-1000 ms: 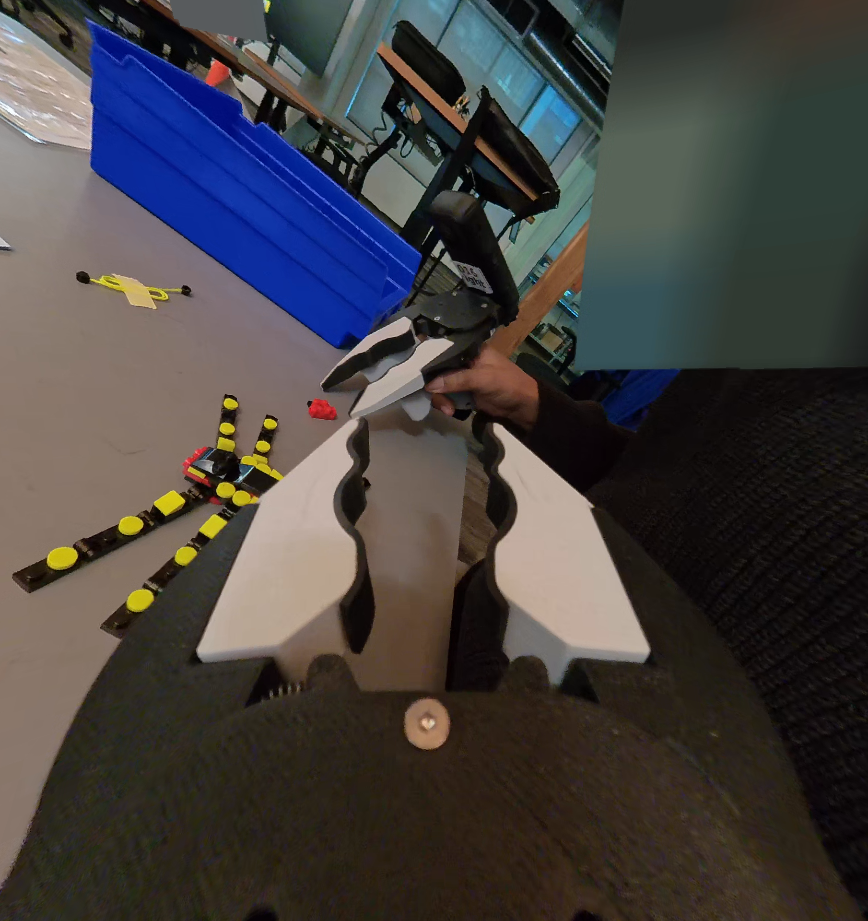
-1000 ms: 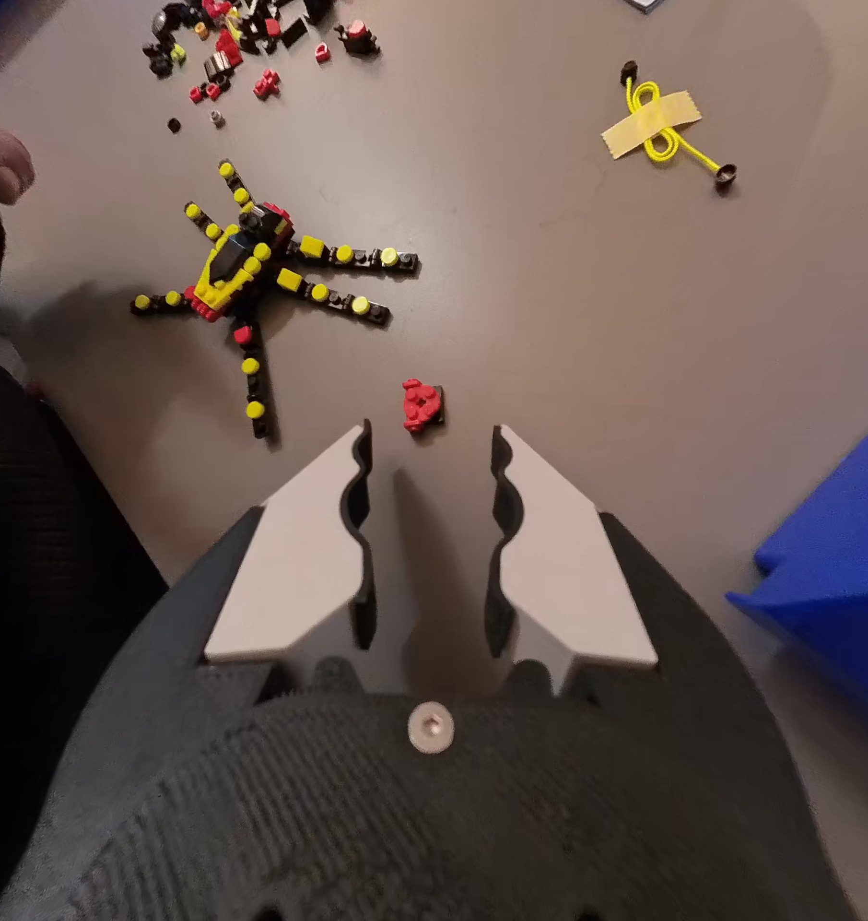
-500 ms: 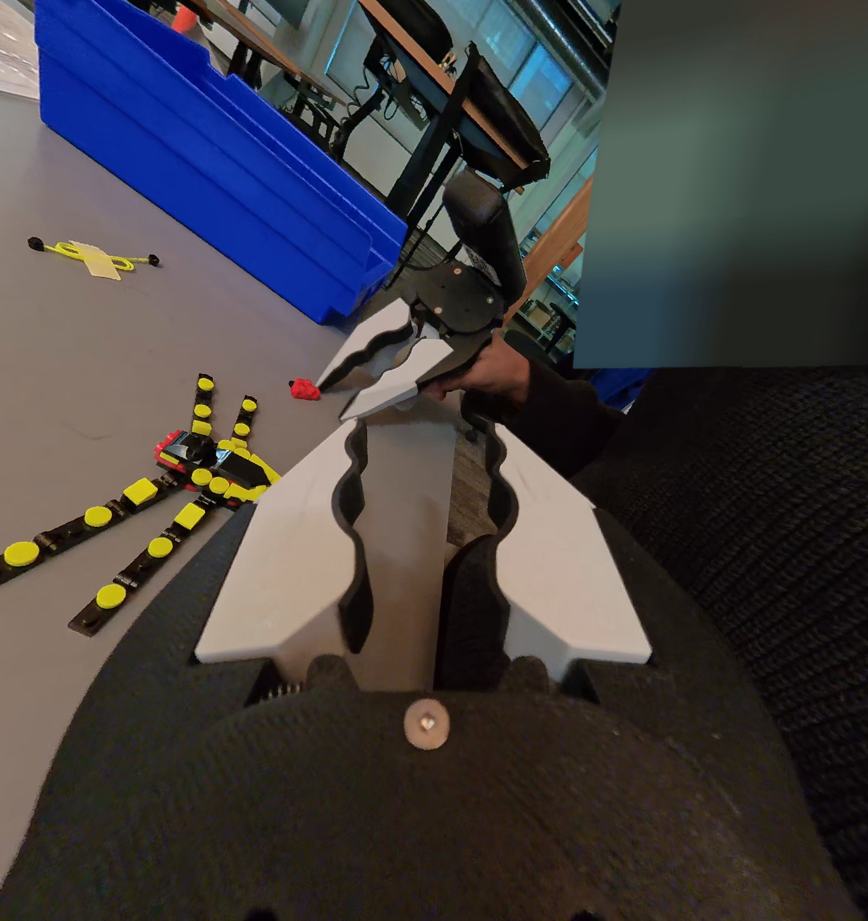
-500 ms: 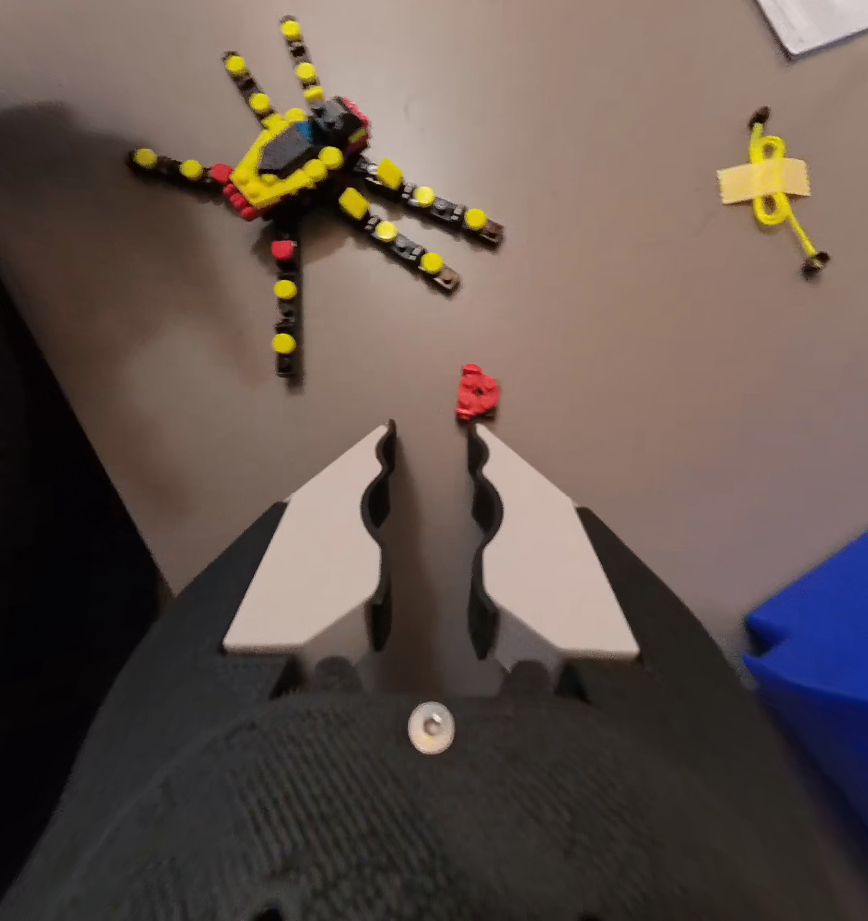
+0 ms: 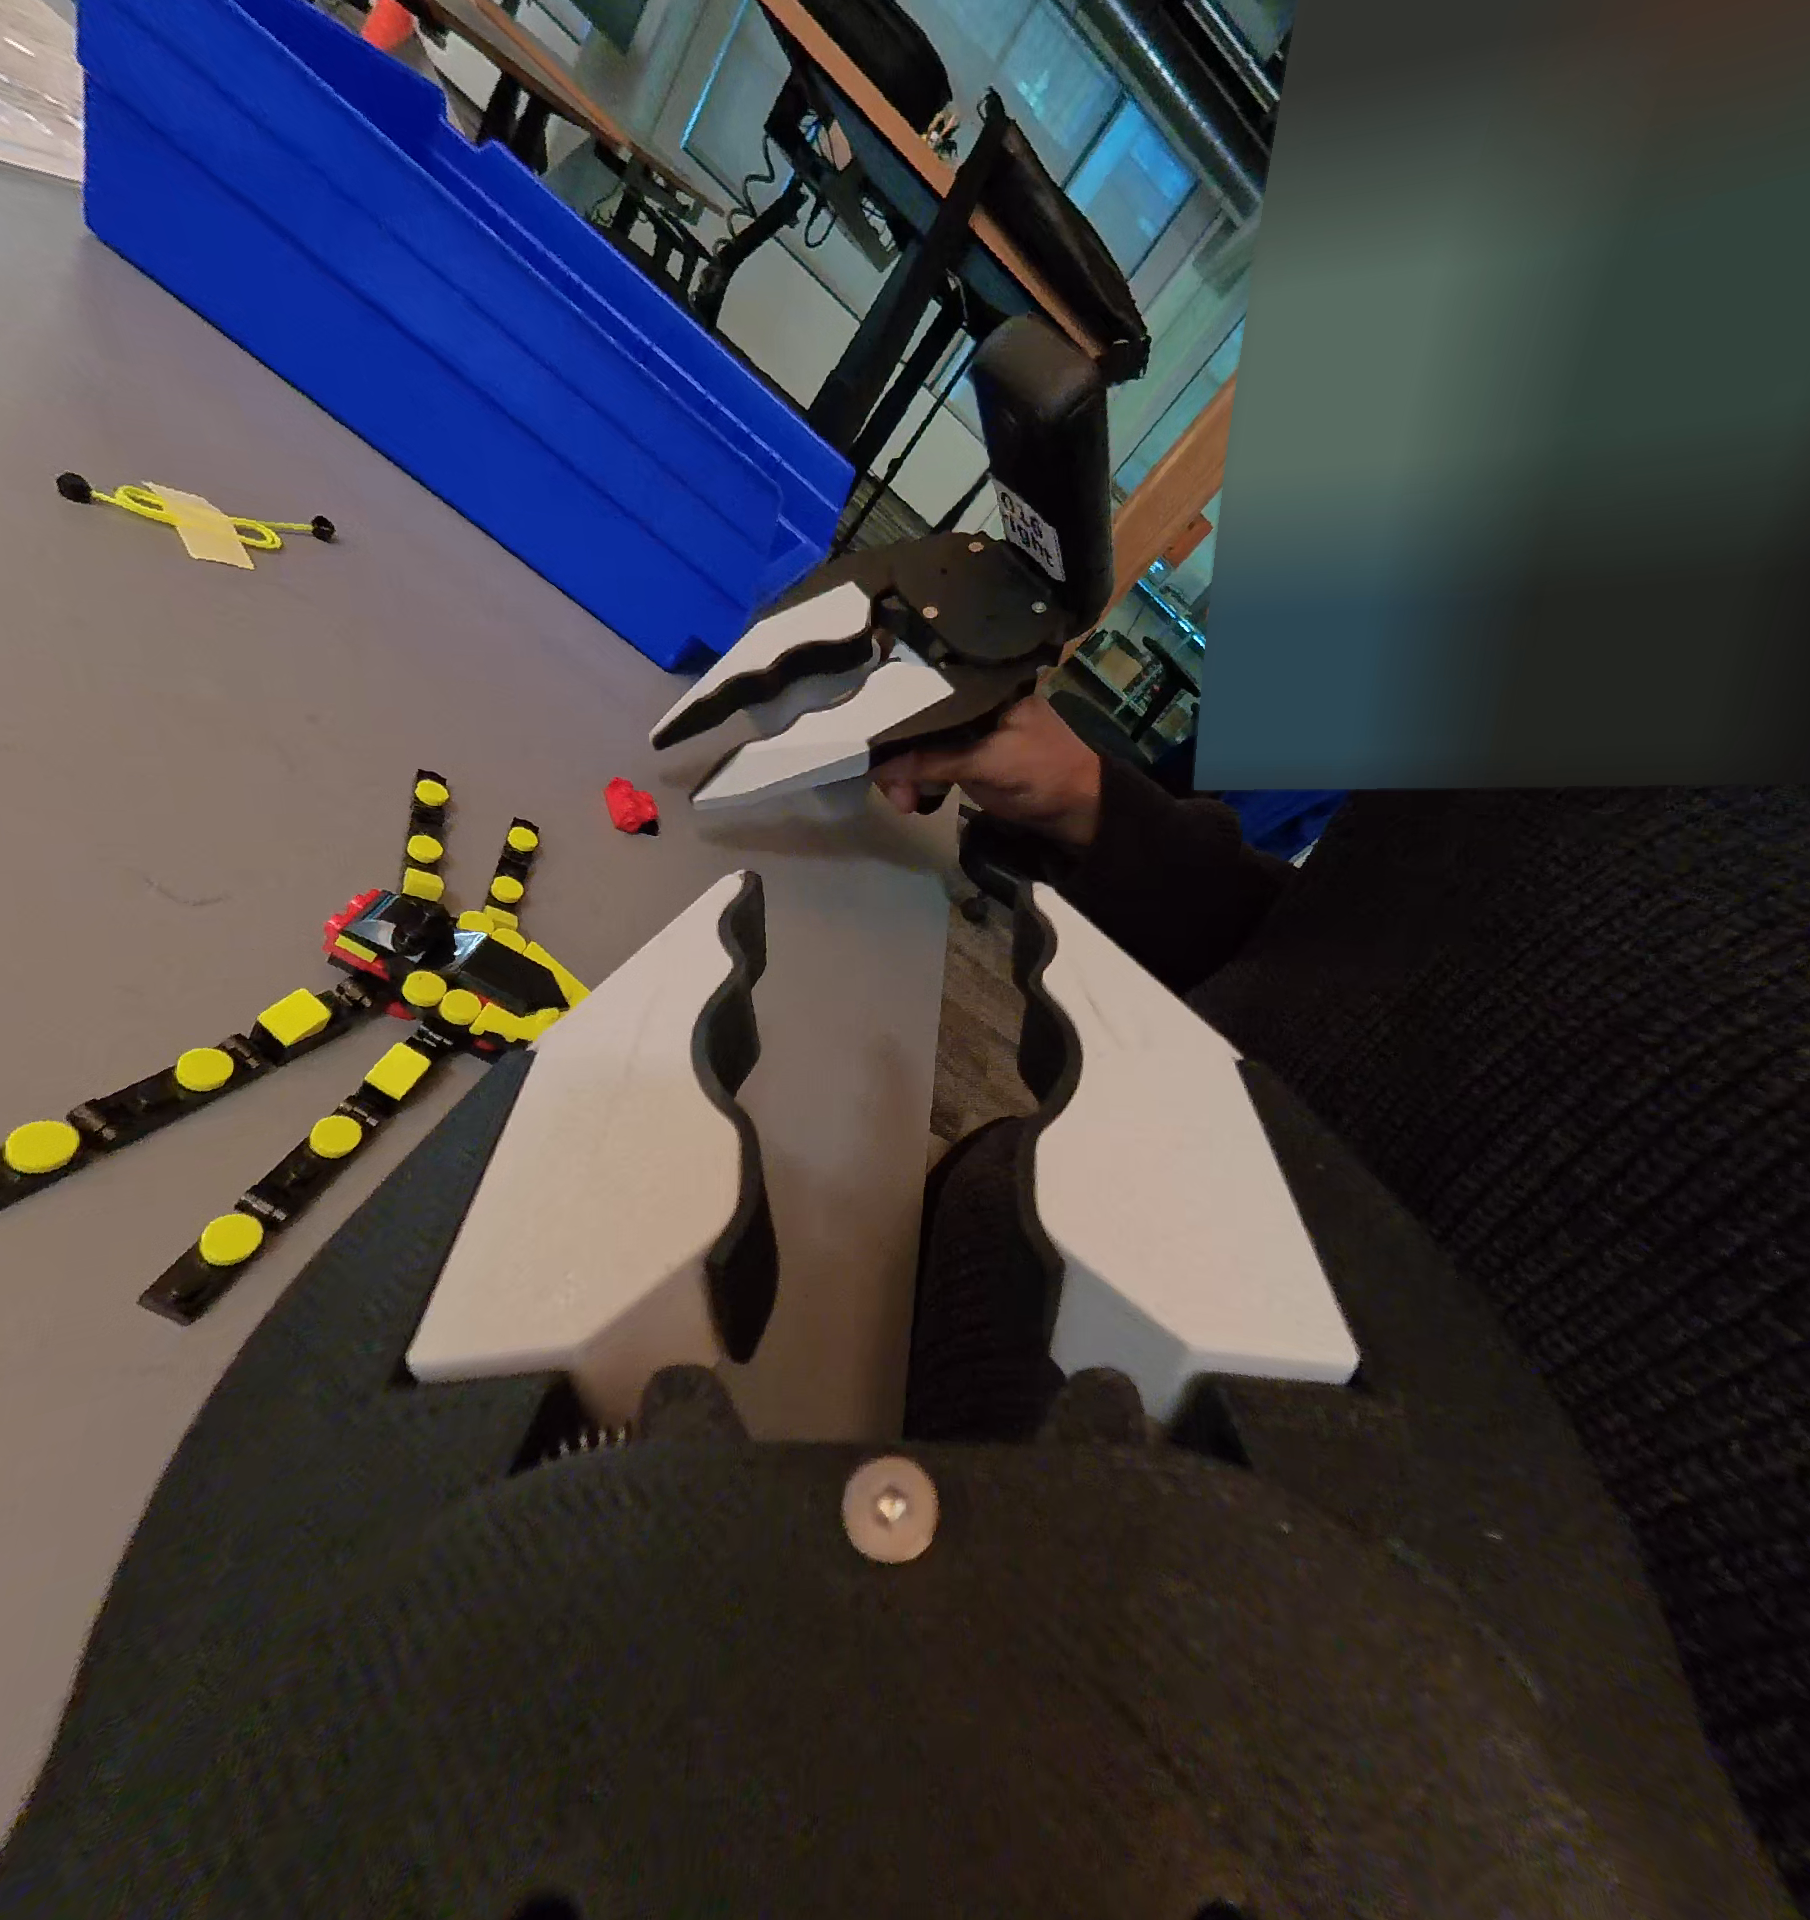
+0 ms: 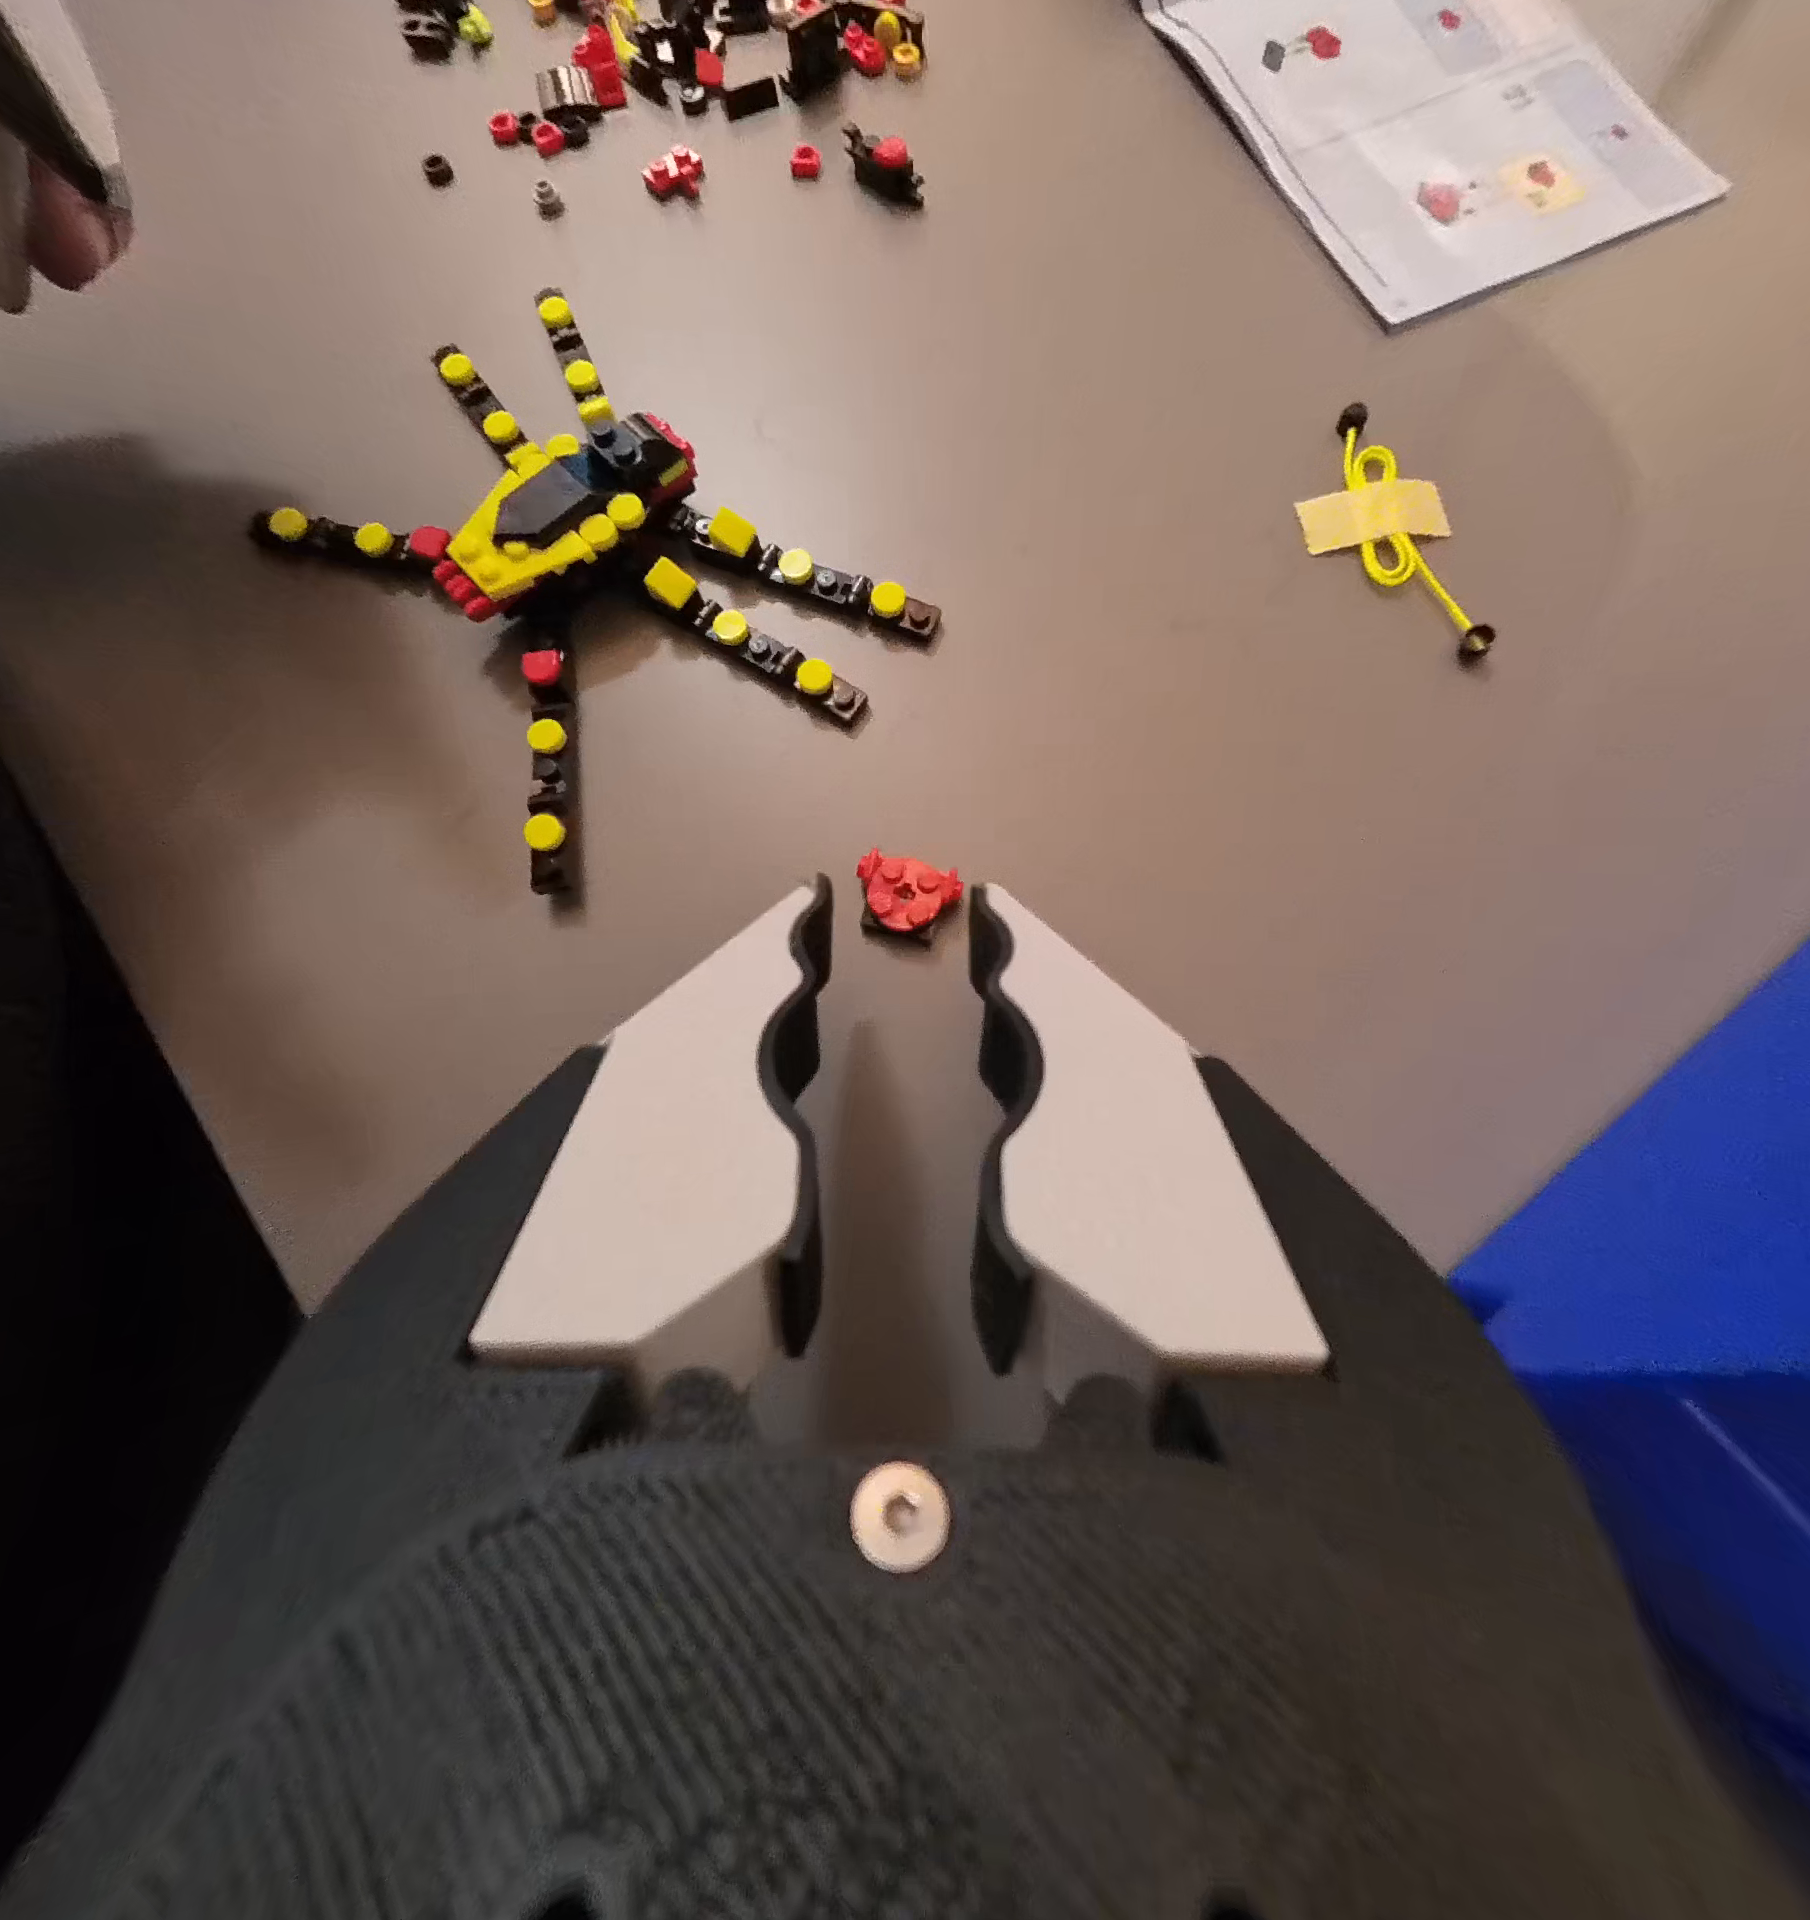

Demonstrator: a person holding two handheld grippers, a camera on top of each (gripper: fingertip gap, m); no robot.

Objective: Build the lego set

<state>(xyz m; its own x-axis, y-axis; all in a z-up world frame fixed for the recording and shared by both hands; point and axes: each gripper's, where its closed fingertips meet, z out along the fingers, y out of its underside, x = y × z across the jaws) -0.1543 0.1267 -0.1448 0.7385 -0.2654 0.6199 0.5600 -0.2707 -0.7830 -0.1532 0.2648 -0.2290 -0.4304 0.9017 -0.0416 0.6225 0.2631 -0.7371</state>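
A small red round piece on a black plate (image 6: 906, 896) lies on the grey table, just beyond my right gripper (image 6: 899, 891), which is open with its tips on either side of the piece's near edge. The same piece (image 5: 630, 805) shows in the left wrist view, just left of the right gripper (image 5: 677, 767). A spider-like model (image 6: 568, 520) with a yellow and black body and black legs with yellow studs lies to the left; it also shows in the left wrist view (image 5: 444, 961). My left gripper (image 5: 885, 883) is open and empty at the table's near edge.
A heap of loose red, black and yellow pieces (image 6: 693, 73) lies at the far side. An instruction booklet (image 6: 1441, 145) lies far right. A yellow cord under tape (image 6: 1384, 520) lies on the right. A blue bin (image 6: 1711, 1299) stands close right; it also shows in the left wrist view (image 5: 444, 312). The gap from one gripper's tips to the other's is roughly 15 cm.
My right gripper has moved forward and down onto the red piece, which now sits between its tips. Its jaws narrowed, then opened a little. The left gripper barely moved.
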